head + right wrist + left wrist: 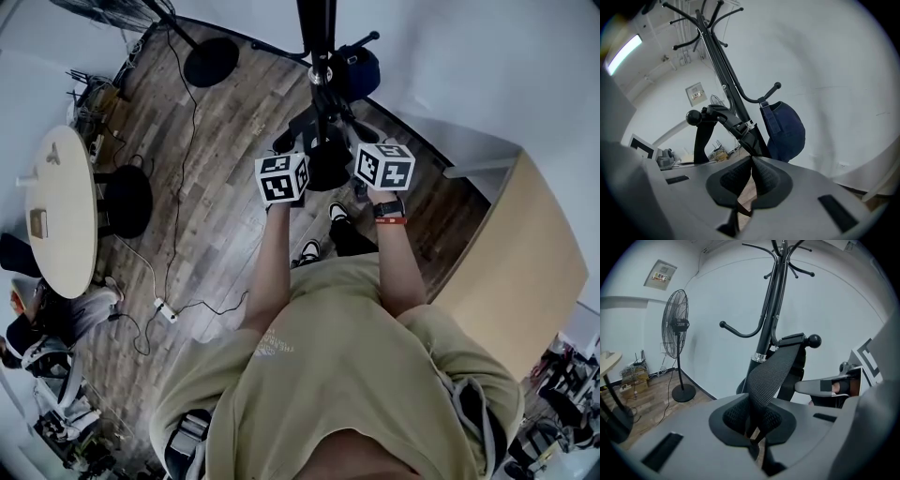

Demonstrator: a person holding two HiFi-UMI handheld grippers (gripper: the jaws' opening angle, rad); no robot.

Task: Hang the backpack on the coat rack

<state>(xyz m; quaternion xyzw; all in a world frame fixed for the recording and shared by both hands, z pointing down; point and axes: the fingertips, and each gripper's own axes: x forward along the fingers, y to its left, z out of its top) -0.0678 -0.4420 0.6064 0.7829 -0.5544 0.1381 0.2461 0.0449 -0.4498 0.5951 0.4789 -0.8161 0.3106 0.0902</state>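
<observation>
The black coat rack [768, 310] stands close in front of both grippers. A black webbing backpack strap [773, 369] runs from my left gripper [757, 405], which is shut on it, up over a ball-tipped hook [814, 340]. In the right gripper view the same hook [693, 117] carries the strap [701, 140]. My right gripper [751, 159] is shut just in front of the pole [719, 65], and nothing shows between its pads. The head view shows both marker cubes [281, 178] [384, 166] flanking the black backpack [323, 155] at the pole.
A dark blue cap [787, 129] hangs on another hook of the rack. A pedestal fan [677, 326] stands at the left by the wall. There are a round table [61, 211], a wooden cabinet [520, 272], and cables with a power strip [164, 309] on the floor.
</observation>
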